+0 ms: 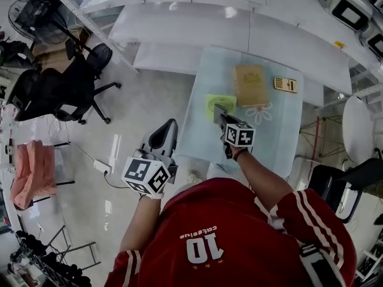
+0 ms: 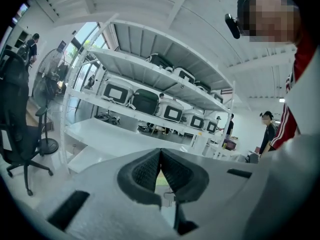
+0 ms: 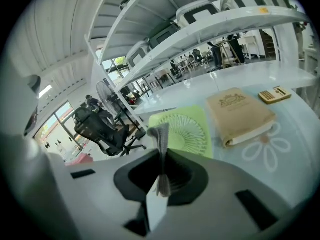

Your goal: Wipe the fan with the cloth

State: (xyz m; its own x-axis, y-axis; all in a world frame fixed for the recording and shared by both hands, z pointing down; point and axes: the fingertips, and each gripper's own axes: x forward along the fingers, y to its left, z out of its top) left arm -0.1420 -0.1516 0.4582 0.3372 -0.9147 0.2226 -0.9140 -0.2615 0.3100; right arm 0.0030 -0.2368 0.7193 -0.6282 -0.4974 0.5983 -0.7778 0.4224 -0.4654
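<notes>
A small lime-green square fan (image 1: 221,103) lies flat on the pale blue glass table (image 1: 281,136); in the right gripper view the fan (image 3: 187,129) lies just beyond the jaws. My right gripper (image 1: 219,115) hovers over the fan's near edge, shut on a thin grey cloth (image 3: 161,151) that stands up between its jaws. My left gripper (image 1: 170,127) hangs off the table's left side over the floor. Its jaws are pressed together with nothing between them (image 2: 160,165).
A tan book (image 1: 250,84) lies right of the fan, and a small calculator (image 1: 285,84) sits beyond it. White shelving (image 1: 197,28) runs along the table's far side. Black office chairs (image 1: 66,85) and a pink-draped rack (image 1: 33,172) stand on the floor at left.
</notes>
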